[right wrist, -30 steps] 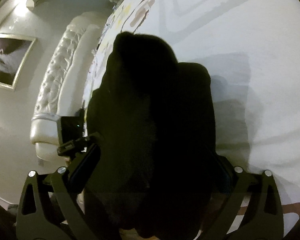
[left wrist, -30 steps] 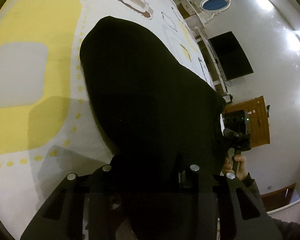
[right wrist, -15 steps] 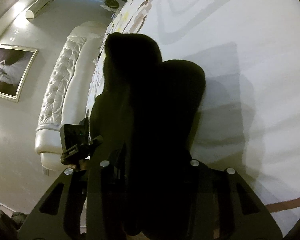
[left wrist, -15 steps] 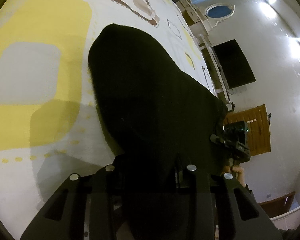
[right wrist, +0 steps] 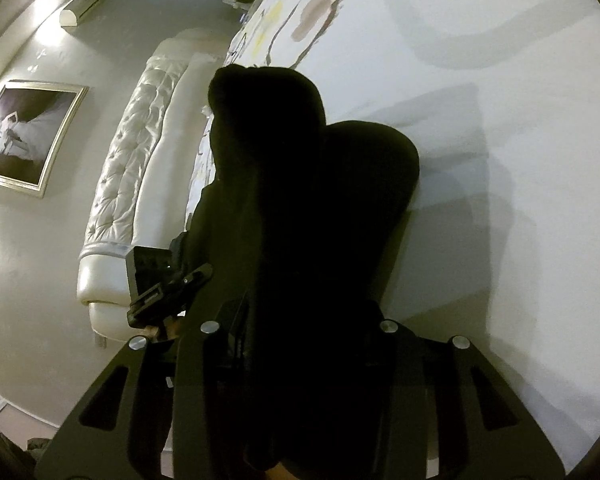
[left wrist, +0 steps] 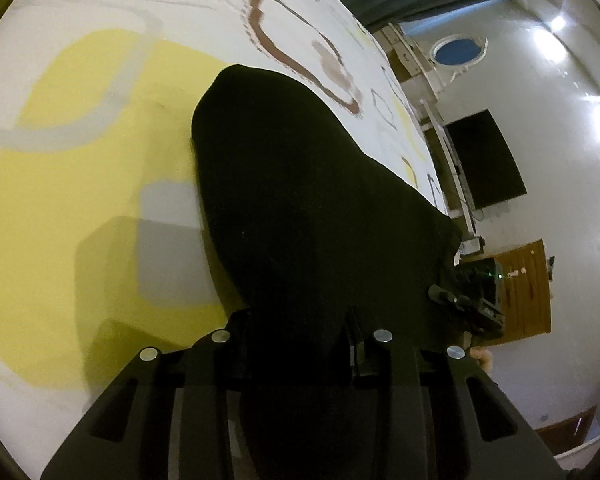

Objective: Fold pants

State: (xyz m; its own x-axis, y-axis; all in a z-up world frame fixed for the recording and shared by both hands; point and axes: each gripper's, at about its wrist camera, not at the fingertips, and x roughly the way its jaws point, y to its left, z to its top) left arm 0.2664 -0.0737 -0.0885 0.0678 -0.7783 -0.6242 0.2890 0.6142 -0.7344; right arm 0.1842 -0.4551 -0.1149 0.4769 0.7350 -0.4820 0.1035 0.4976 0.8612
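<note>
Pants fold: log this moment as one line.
phase: fold carry | left gripper: shut on black pants | right gripper: shut on black pants | surface: patterned bedspread

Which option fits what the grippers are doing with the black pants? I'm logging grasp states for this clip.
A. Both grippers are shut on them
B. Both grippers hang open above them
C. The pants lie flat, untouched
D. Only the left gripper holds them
A: the black pants run down between the fingers of the left gripper, and in the right wrist view the same cloth fills the right gripper, draping onto the bedspread.
</note>
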